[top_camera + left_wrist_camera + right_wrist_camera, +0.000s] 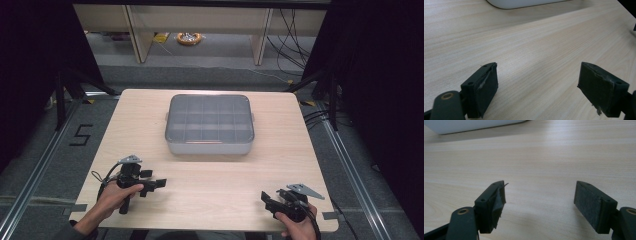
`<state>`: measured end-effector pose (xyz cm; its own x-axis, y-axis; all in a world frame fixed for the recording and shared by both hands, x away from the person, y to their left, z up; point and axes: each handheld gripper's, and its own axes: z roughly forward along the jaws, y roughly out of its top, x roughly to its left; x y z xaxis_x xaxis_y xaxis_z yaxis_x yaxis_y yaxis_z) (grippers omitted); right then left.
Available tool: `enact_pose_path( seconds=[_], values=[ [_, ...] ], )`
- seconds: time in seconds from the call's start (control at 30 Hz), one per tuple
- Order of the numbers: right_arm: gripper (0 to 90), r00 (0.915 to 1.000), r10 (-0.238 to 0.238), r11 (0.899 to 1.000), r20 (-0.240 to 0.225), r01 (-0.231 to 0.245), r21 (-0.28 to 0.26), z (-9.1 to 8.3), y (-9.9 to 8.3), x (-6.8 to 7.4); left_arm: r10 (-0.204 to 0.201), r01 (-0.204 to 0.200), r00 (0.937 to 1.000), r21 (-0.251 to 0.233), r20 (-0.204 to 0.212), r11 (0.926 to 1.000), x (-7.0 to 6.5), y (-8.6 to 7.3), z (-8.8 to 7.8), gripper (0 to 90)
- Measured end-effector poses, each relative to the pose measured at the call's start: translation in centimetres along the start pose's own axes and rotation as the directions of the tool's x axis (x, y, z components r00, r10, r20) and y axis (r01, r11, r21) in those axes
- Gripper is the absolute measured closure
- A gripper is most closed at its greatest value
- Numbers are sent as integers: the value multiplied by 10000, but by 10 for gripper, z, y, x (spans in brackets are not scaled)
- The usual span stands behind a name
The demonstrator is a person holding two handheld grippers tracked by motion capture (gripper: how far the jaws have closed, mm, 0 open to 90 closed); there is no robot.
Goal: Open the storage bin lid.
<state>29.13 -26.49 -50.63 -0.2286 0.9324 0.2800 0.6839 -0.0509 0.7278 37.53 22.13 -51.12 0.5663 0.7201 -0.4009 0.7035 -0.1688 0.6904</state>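
Both hand-held grippers open, empty; lidded organizer box mid-table, well apart.

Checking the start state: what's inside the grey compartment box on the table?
Through the closed translucent lid of the grey box, the high view shows a grid of dividers and no distinct items. The lid blurs the compartments, so small parts could be hidden. Both grippers are away from it.

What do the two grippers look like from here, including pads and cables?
Both the left gripper and right gripper are black, each topped by a grey three-cornered plate, with a dark cable trailing behind. Their jaws carry dark pads, frayed and peeling at the edges, fixed with small screws.
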Motion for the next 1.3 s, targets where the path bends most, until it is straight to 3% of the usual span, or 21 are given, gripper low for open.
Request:
enact_pose_path(
  seconds=[0.17,0.2,0.37,0.4,0.43,0.5,0.53,0.57,0.77,0.83,0.87,0.9,0.97,1.1,1.13,1.2,1.27,1.3],
  values=[
    [261,10000,16,10000,-24,-16,-6,0,0,0,-218,218,9997,-8,80,9998,1,0,0,150],
    [261,9994,345,9994,21,-345,18,-1,0,3,-214,214,9997,-18,77,9998,0,0,0,150],
    [260,9988,493,9988,-16,-493,48,-1,-1,4,-241,241,9997,-11,104,9997,1,1,-1,148],
    [260,9989,448,9990,131,-449,77,-1,-1,4,-227,227,9997,-24,72,9997,1,1,-2,148],
    [260,10000,-15,10000,71,16,-78,0,0,0,-227,227,9997,-24,72,9997,1,1,-2,148],
    [259,10000,-22,10000,55,23,-86,0,0,0,-307,308,9995,-105,94,9995,1,1,-2,148],
    [258,9986,521,9985,84,-522,138,-3,0,4,-339,340,9994,-135,95,9993,0,1,-2,148],
    [258,9985,534,9986,-154,-534,-7,-2,0,4,-339,340,9994,-135,95,9993,0,1,-2,148],
    [247,9978,654,9977,-91,-656,-144,0,1,4,-222,223,9997,-198,77,9996,0,2,-3,149],
    [243,9977,653,9977,-199,-657,-164,-1,2,2,-299,300,9995,-265,58,9992,0,3,-3,149],
    [239,9995,226,9990,-219,-234,-370,0,2,-3,-324,325,9995,-301,25,9990,0,3,-4,149],
    [231,9993,324,9985,-177,-331,-439,0,3,-3,-333,335,9994,-311,50,9990,0,4,-4,149],
    [226,9963,753,9961,-409,-770,-434,-1,4,-1,-456,460,9989,-348,128,9983,0,4,-4,149],
    [227,9974,574,9963,-445,-601,-609,1,7,-4,-537,544,9984,-372,201,9978,0,6,-3,149],
    [232,9921,1028,9925,-713,-1071,-594,2,10,-4,-544,550,9983,-357,198,9978,0,7,-3,149],
    [242,9915,913,9922,-923,-984,-760,4,16,-8,-837,854,9957,-441,399,9954,2,10,-4,148],
    [243,9915,937,9920,-906,-1007,-763,5,18,-9,-819,836,9960,-474,367,9954,3,12,-5,149],
    [245,9880,1028,9907,-1150,-1120,-768,5,21,-10,-850,866,9959,-528,317,9948,3,13,-5,149]
  ],
)
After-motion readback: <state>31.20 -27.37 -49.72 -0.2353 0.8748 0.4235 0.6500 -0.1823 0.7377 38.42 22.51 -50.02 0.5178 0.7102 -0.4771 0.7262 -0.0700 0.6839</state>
